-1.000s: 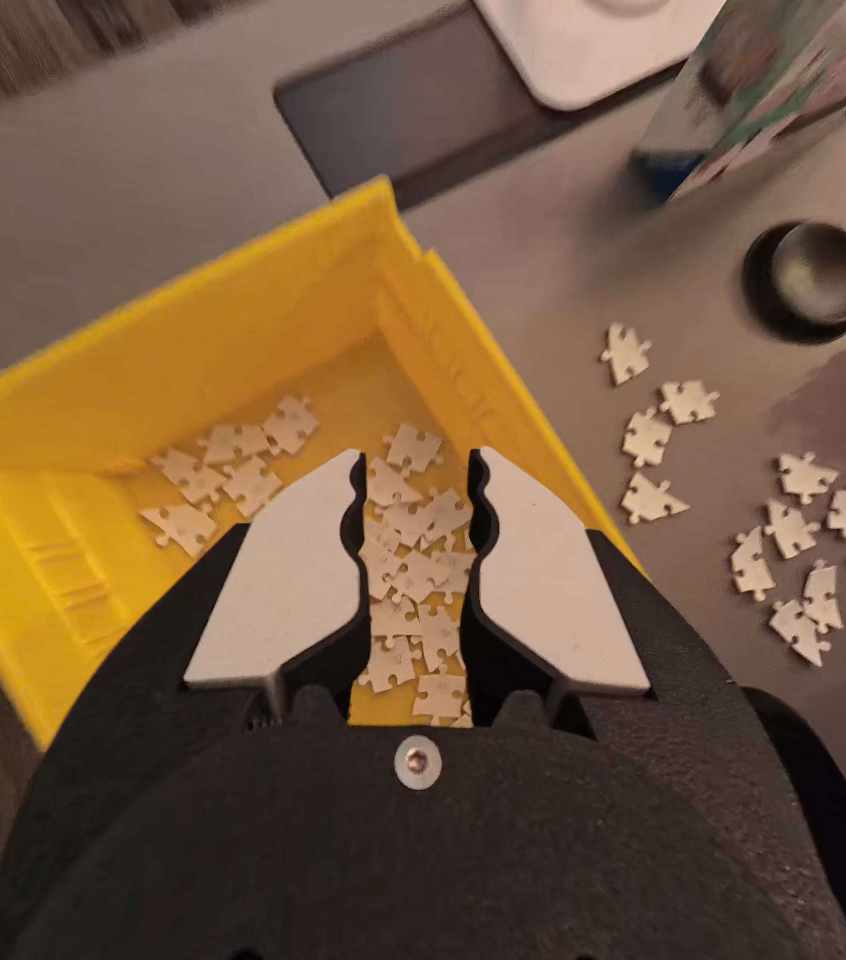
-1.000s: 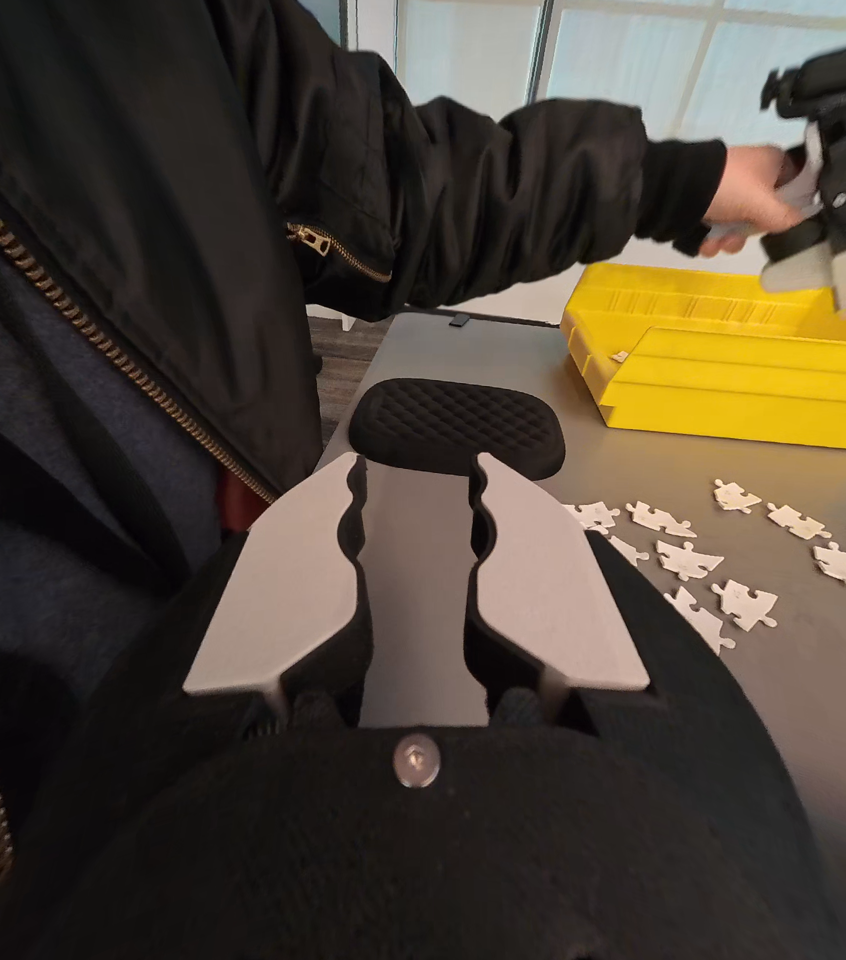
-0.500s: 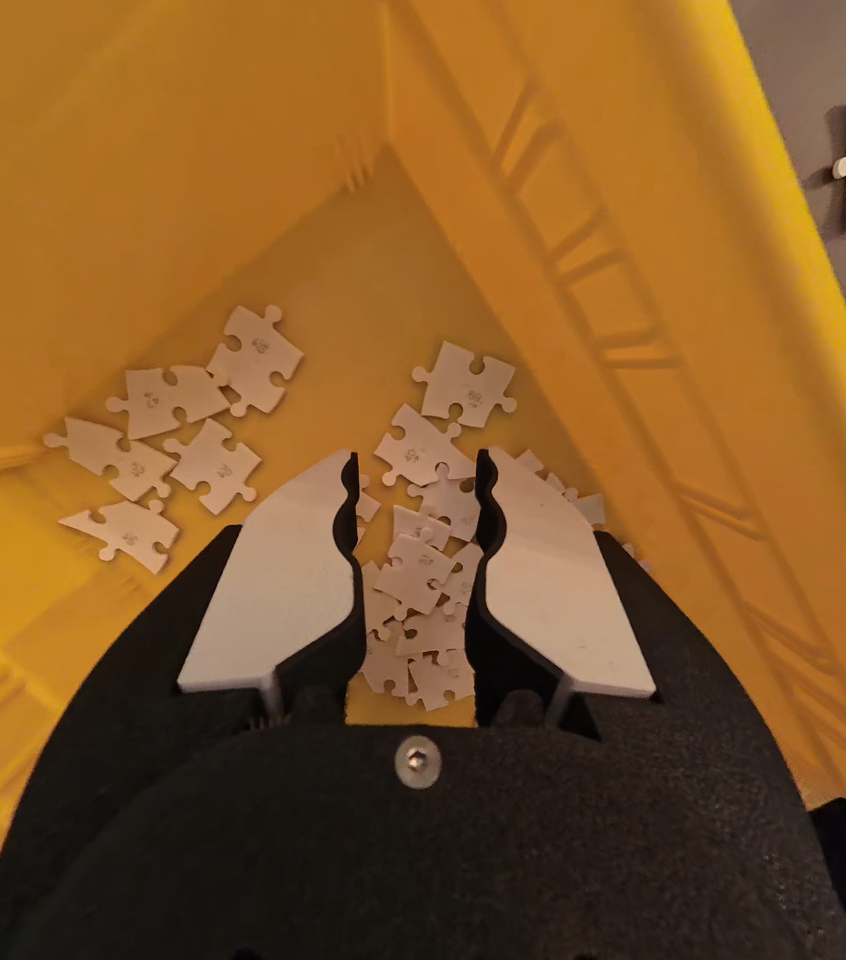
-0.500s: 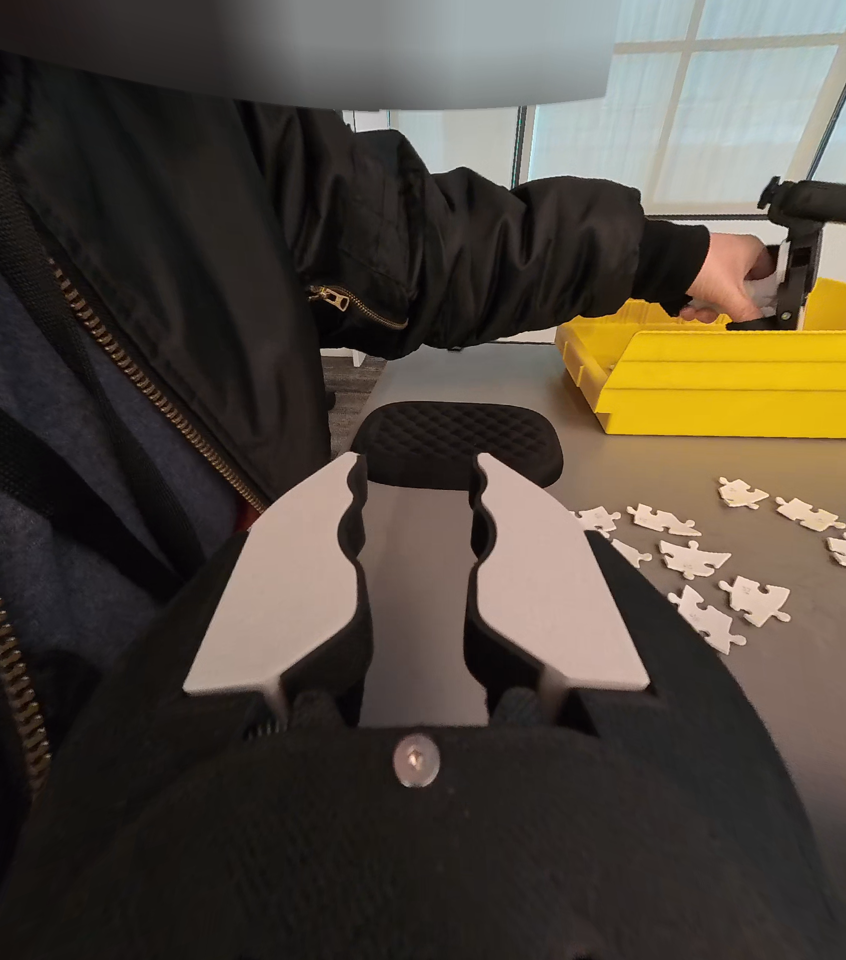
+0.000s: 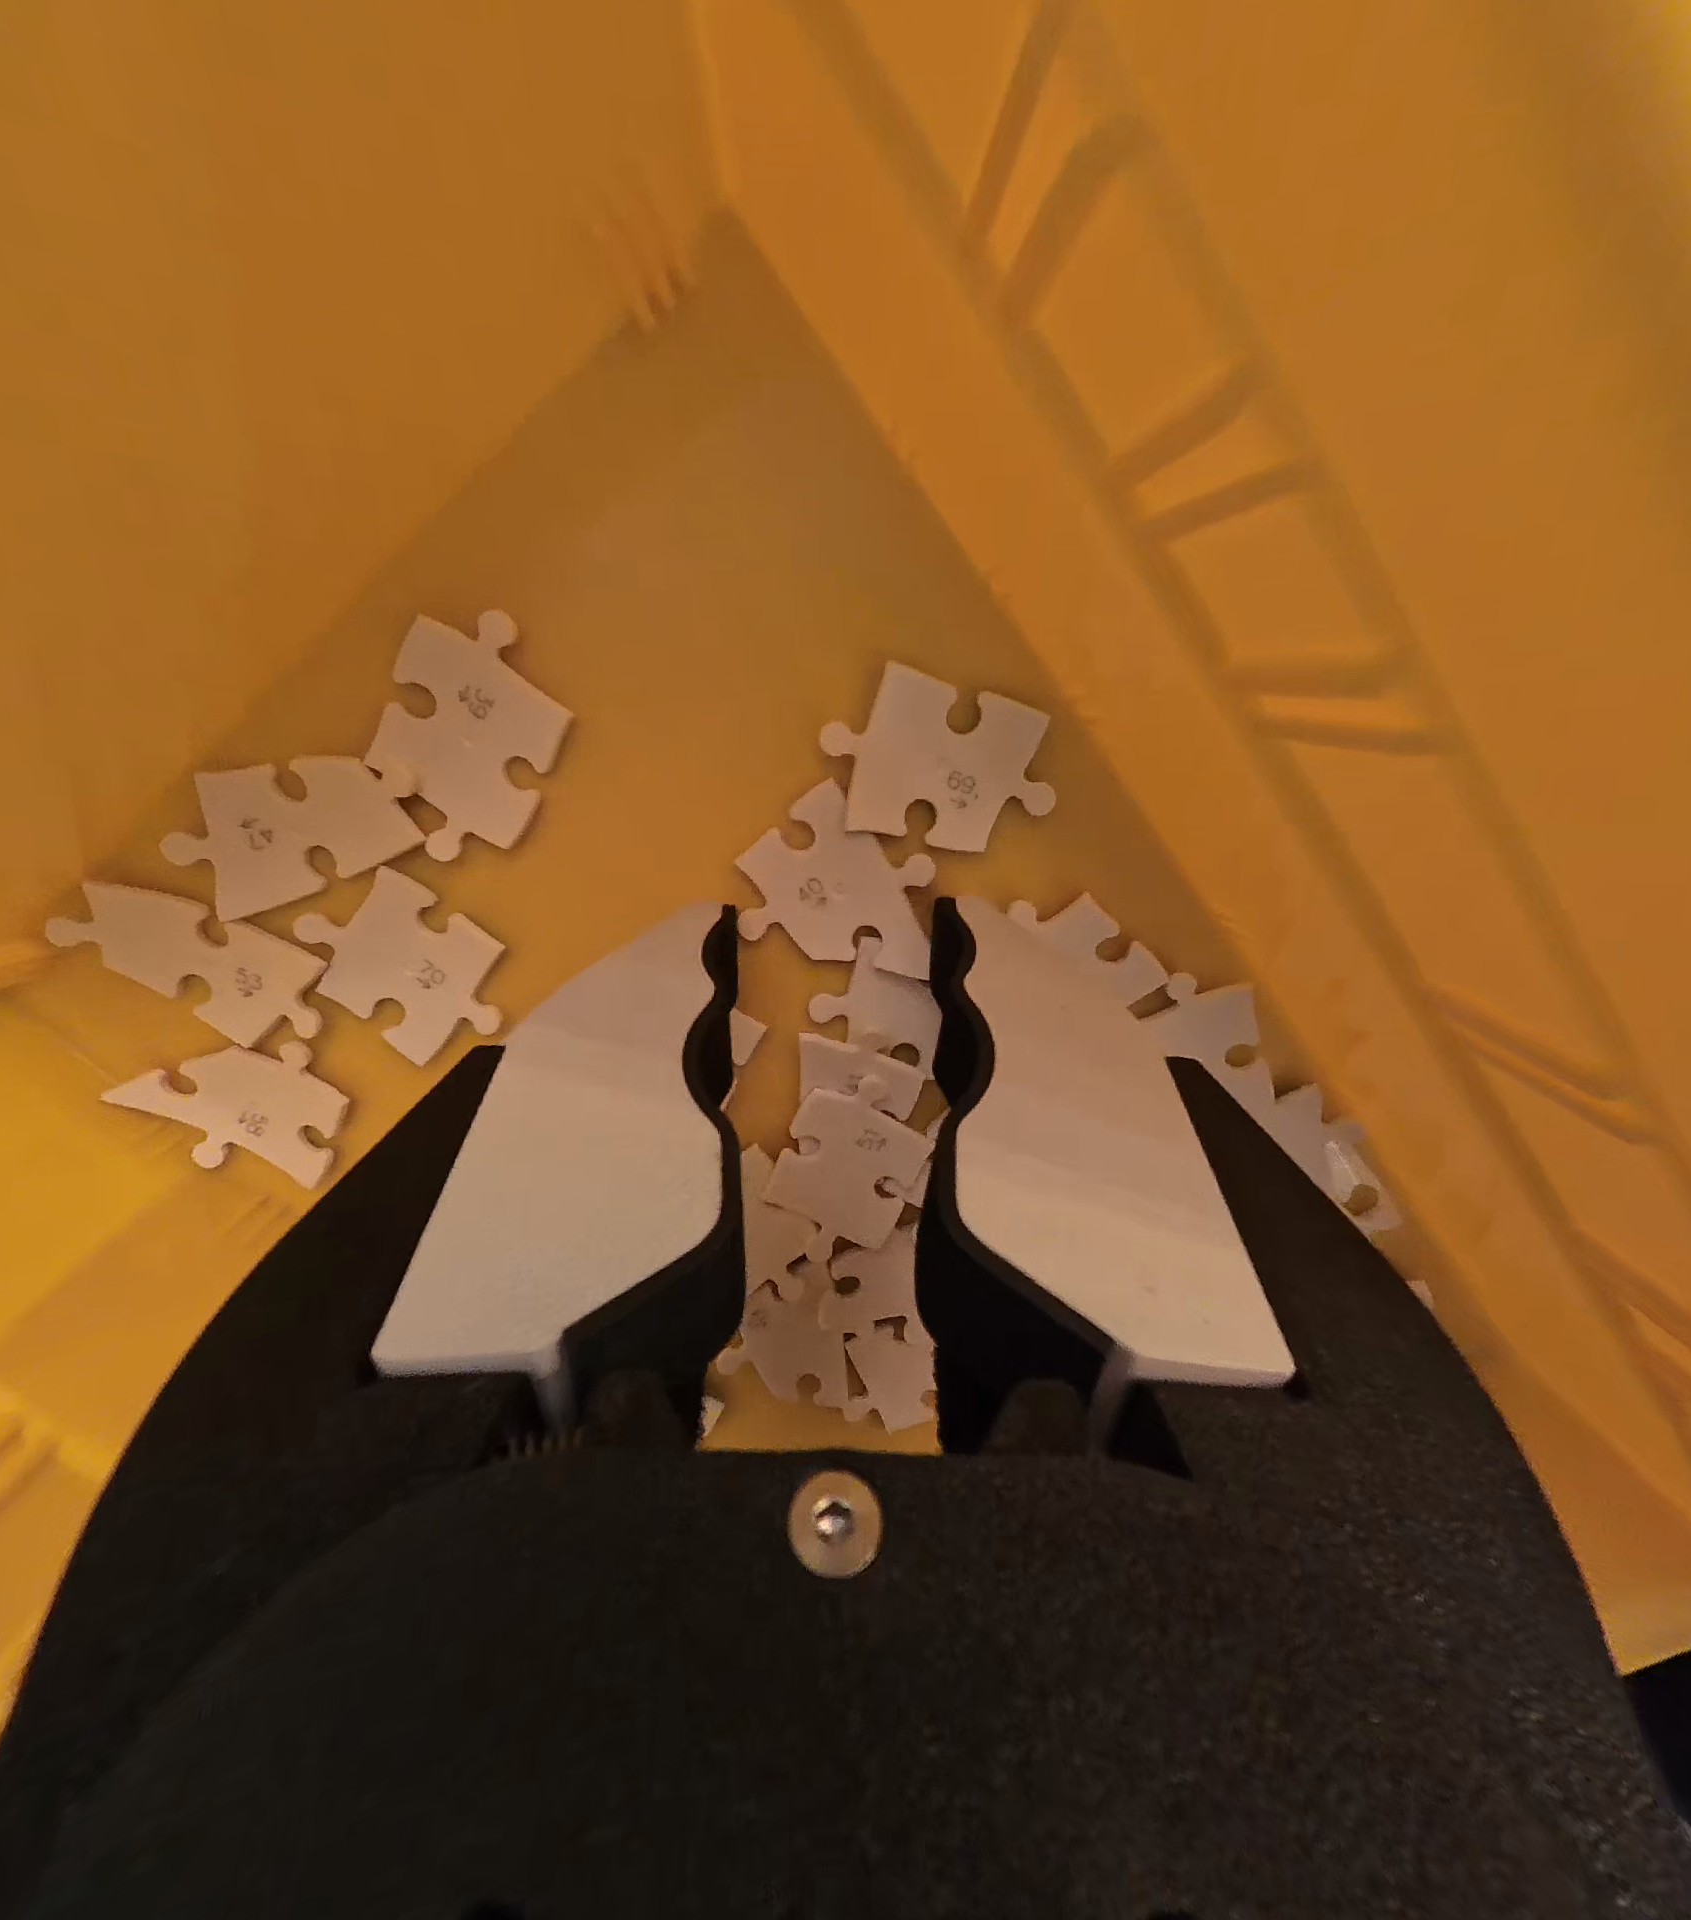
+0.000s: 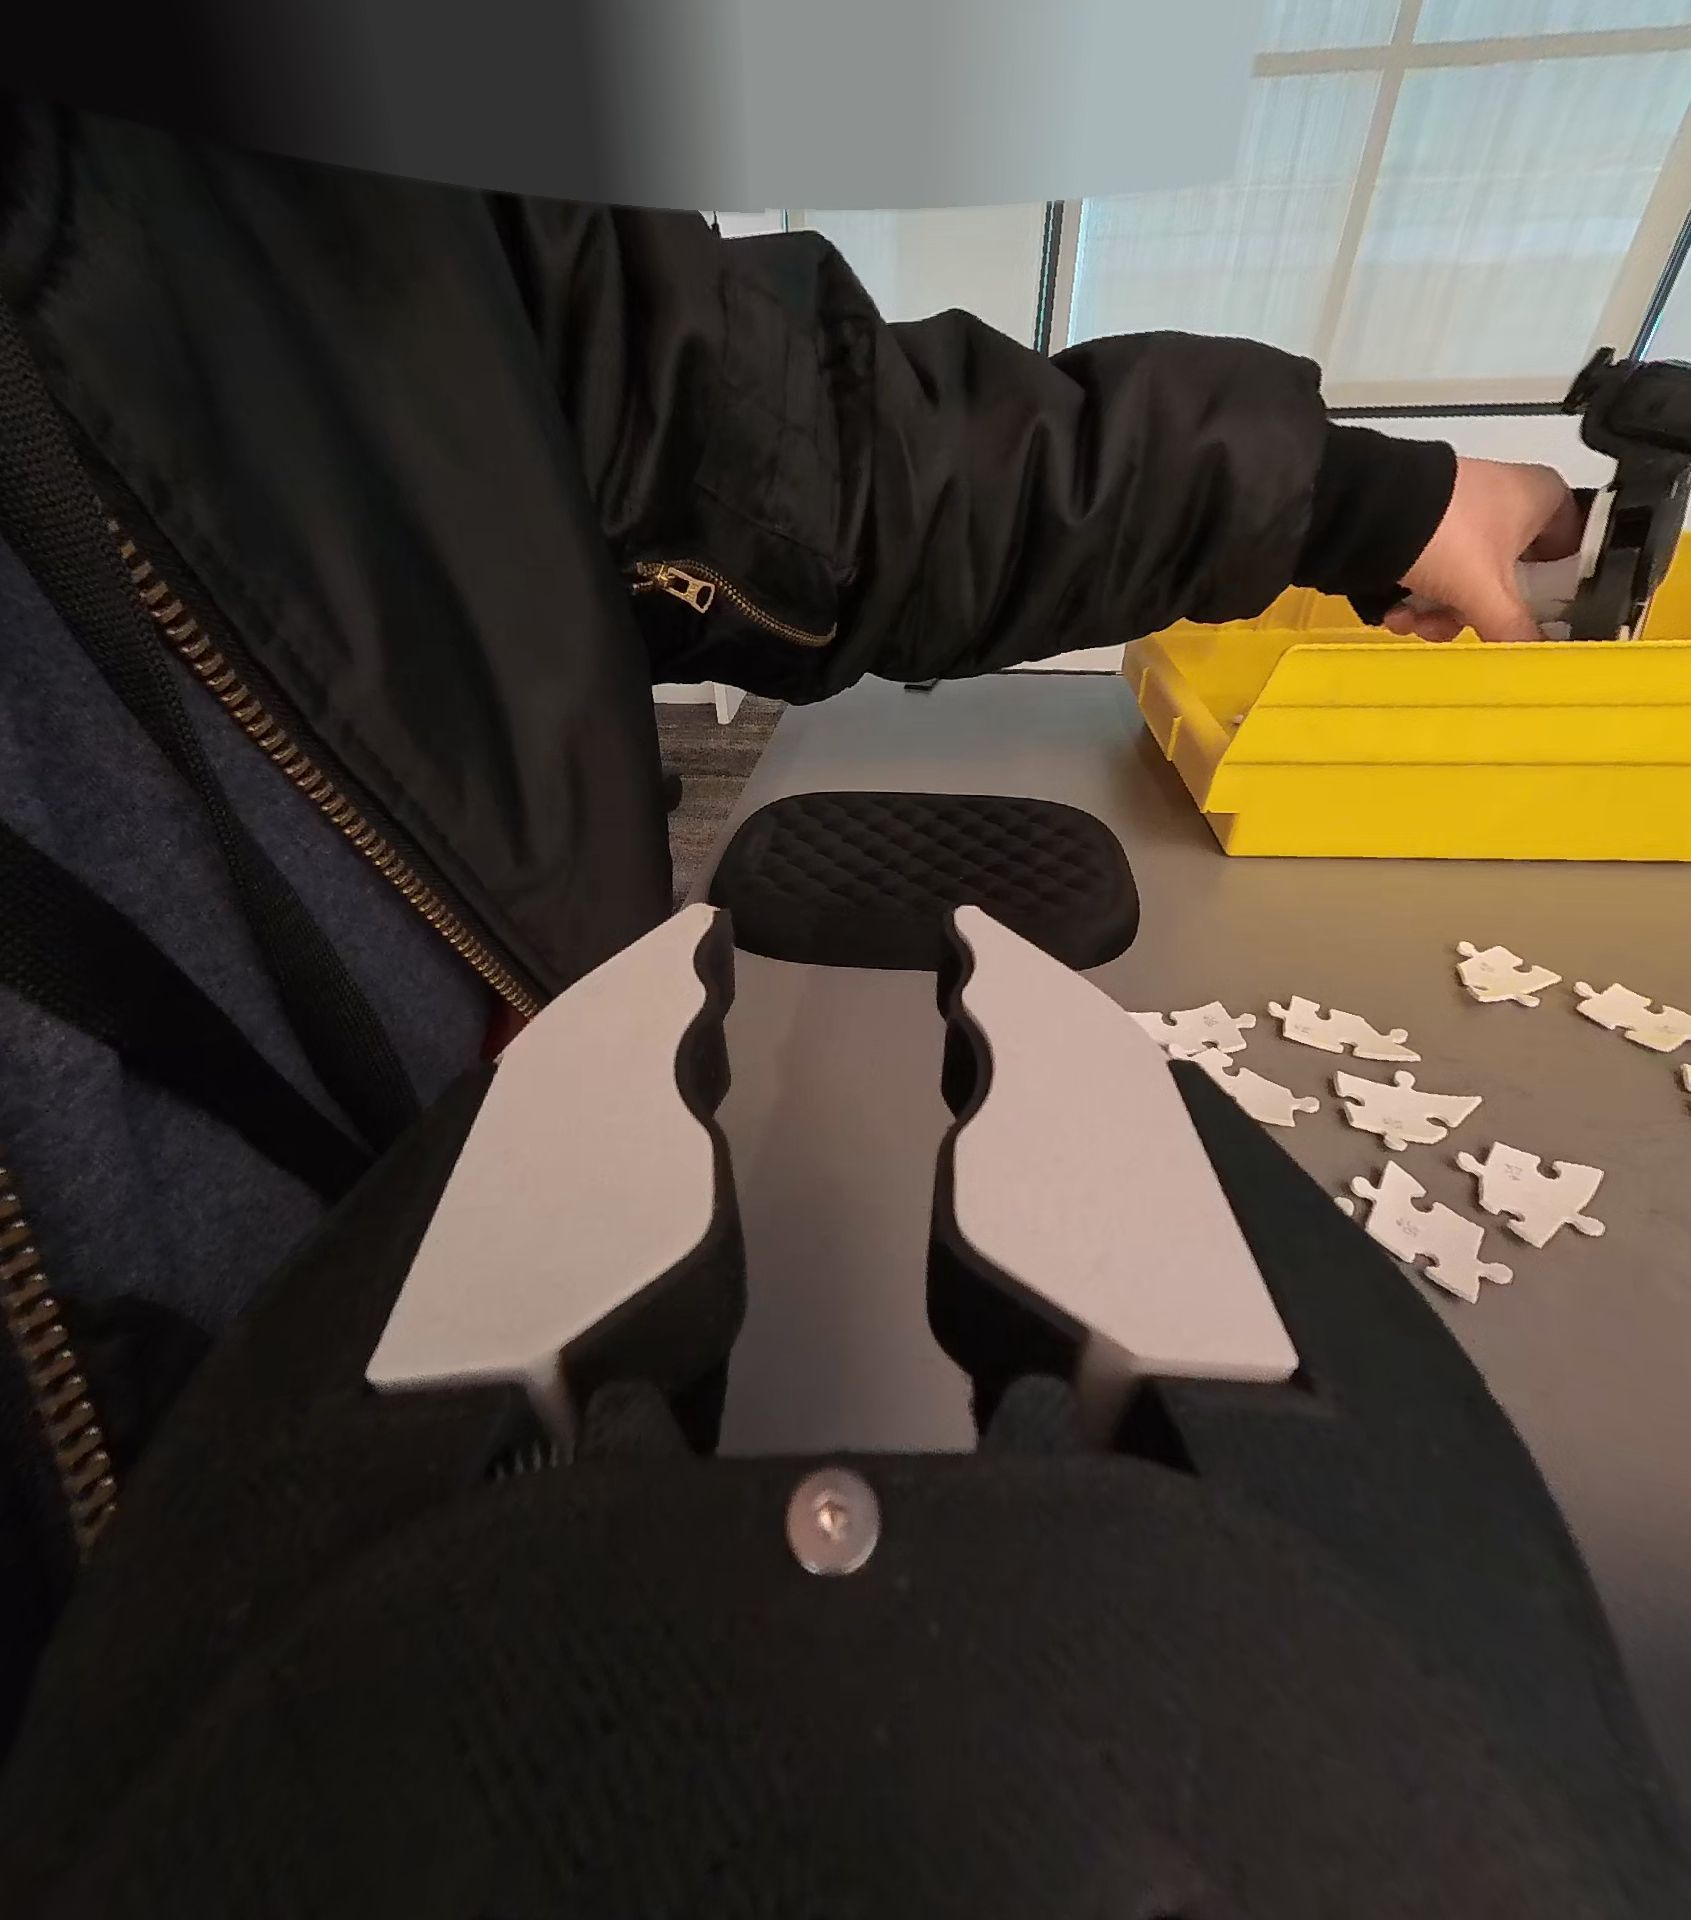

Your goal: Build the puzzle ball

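**Two open tongs, one of them inside the yellow bin**

Two grippers were in use, and neither held anything. The left gripper (image 5: 833, 909) was lowered into the yellow plastic storage bin (image 5: 1184, 436), with its tongs moderately apart and a heap of flat white puzzle pieces (image 5: 846, 1164) lying on the bin floor between and below them. This placement seemed to prepare a pick: the gap of the tongs was lined over the top piece of the heap, so closing them could catch one edge. It was not possible to tell if the tips already touched a piece.

The right gripper (image 6: 833, 940) waited low over the grey bench (image 6: 1443, 1455), close to the person in the black jacket (image 6: 612, 468), with its tongs also moderately apart and only bare bench surface between them. It probably stayed back so as not to disturb the pieces already spread out. A black quilted pad (image 6: 924, 878) lay just beyond its tips, near the bench edge at the person's side.

No part of the ball was assembled. The pieces were thin, white and stiff-looking, with rounded tabs and notches, and small marks printed on them. One group (image 5: 301, 894) lay towards the left side of the bin floor, the heap lay near the right wall, and more loose pieces (image 6: 1412, 1107) lay apart on the bench in front of the bin. Being flat, they would be hard to lift from a smooth floor.
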`<state>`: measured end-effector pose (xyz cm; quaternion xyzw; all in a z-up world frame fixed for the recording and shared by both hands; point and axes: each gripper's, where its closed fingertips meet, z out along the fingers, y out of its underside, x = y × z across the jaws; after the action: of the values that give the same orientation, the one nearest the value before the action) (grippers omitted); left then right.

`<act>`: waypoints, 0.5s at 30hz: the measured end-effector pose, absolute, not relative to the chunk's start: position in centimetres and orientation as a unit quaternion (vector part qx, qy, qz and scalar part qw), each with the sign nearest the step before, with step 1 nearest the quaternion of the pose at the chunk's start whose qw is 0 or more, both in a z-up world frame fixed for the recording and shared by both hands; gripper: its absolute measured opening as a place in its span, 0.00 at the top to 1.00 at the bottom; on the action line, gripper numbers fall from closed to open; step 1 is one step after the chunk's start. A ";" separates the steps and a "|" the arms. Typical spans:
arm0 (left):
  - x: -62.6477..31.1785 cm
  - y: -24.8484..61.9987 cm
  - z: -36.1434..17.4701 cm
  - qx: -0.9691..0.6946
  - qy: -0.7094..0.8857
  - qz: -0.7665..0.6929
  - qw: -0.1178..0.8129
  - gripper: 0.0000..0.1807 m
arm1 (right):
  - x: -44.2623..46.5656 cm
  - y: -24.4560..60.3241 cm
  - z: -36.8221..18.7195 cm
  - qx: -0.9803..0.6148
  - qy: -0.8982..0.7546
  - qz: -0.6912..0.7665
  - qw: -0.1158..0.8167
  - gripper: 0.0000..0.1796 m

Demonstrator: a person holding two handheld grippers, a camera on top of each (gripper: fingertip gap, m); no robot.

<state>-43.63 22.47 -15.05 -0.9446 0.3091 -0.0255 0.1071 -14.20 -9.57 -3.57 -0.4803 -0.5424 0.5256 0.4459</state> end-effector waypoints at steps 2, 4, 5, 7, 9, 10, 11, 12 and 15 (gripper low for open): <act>-43.6 22.5 -15.0 -0.944 0.310 -0.026 0.108 0.81 | -14.2 -9.6 -3.6 -0.480 -0.544 0.525 0.446 0.79; -43.7 22.5 -15.0 -0.943 0.313 -0.021 0.108 0.81 | -14.2 -9.6 -3.6 -0.480 -0.544 0.524 0.447 0.79; -43.8 22.6 -14.9 -0.943 0.314 -0.016 0.110 0.81 | -14.2 -9.6 -3.5 -0.479 -0.543 0.525 0.447 0.79; -44.0 22.8 -14.4 -0.942 0.312 -0.012 0.125 0.81 | -14.1 -9.6 -3.4 -0.478 -0.542 0.526 0.448 0.79; -44.2 23.1 -13.4 -0.942 0.301 -0.012 0.146 0.82 | -14.1 -9.7 -3.4 -0.477 -0.542 0.527 0.447 0.79; -44.4 23.2 -12.6 -0.942 0.295 -0.011 0.159 0.82 | -14.1 -9.7 -3.4 -0.477 -0.543 0.528 0.447 0.79; -44.6 23.4 -11.7 -0.942 0.287 -0.007 0.175 0.82 | -14.1 -9.8 -3.4 -0.476 -0.543 0.528 0.447 0.79; -44.8 23.6 -10.5 -0.941 0.278 -0.005 0.193 0.82 | -14.1 -9.8 -3.3 -0.475 -0.544 0.528 0.448 0.79; -43.9 23.5 -5.7 -0.930 0.253 -0.017 0.267 0.82 | -14.1 -10.1 -3.2 -0.473 -0.547 0.525 0.449 0.79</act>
<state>-43.95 23.48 -5.69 -0.9297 0.2530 -0.0169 0.2673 -14.14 -10.06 -3.23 -0.4728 -0.5469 0.5249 0.4493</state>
